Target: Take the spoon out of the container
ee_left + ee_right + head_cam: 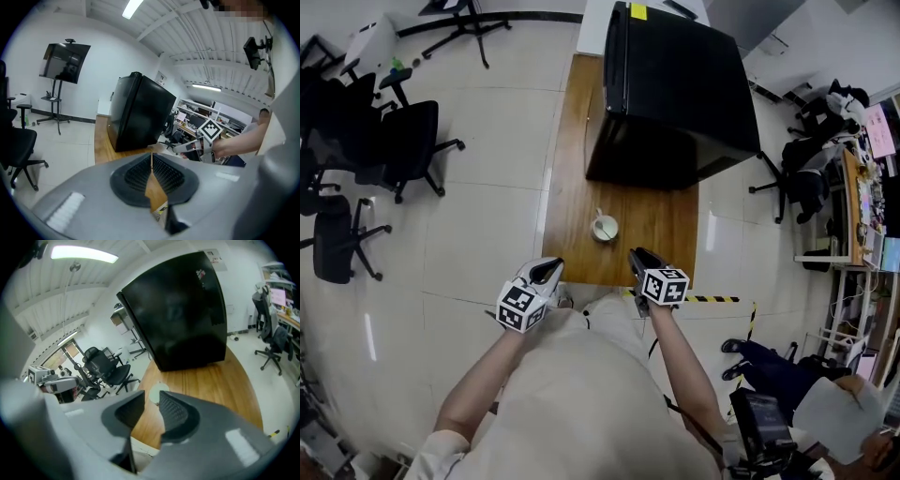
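In the head view, spoon in white container; in the right gripper view, only a pale disc, probably that container. Left gripper closed, empty; right gripper slightly parted, empty.

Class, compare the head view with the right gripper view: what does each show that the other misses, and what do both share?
Only the head view: the spoon standing in the container. Only the right gripper view: a lit ceiling lamp, and the parted fingers of the right gripper, holding nothing. Both: the white container, the black box and the wooden table.
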